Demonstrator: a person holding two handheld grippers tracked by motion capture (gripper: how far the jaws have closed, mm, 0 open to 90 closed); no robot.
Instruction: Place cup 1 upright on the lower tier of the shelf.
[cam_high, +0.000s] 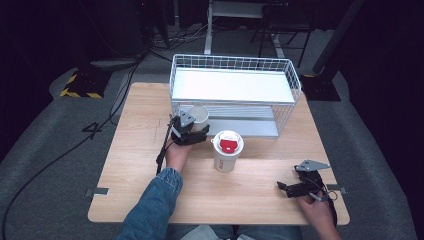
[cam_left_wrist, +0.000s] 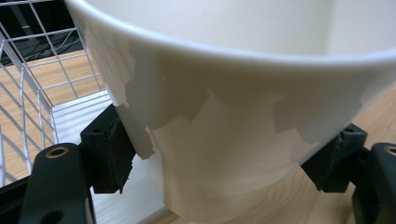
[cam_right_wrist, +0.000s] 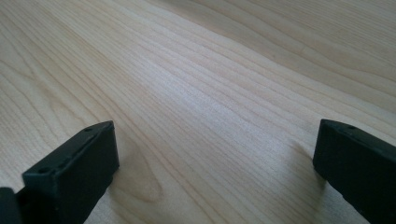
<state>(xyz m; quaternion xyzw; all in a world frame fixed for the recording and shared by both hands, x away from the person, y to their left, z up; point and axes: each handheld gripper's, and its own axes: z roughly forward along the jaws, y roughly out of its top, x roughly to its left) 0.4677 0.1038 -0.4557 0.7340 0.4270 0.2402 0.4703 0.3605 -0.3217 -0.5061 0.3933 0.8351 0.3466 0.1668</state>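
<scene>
Your left hand-held gripper (cam_left_wrist: 224, 177) is pinching the white paper cup (cam_left_wrist: 233, 116) at the wire basket (cam_high: 295, 80); your right hand-held gripper (cam_right_wrist: 215, 177) rests spread on the counter (cam_right_wrist: 210, 70).

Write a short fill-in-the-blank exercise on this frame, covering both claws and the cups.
1. The left claw is shut on a plain white ____, held beside the wire basket.
2. The right claw rests with its jaws ____ over the bare wooden table.
3. The standing paper cup in the middle of the table has a ____ mark on its lid.

Missing words: cup; open; red
</scene>
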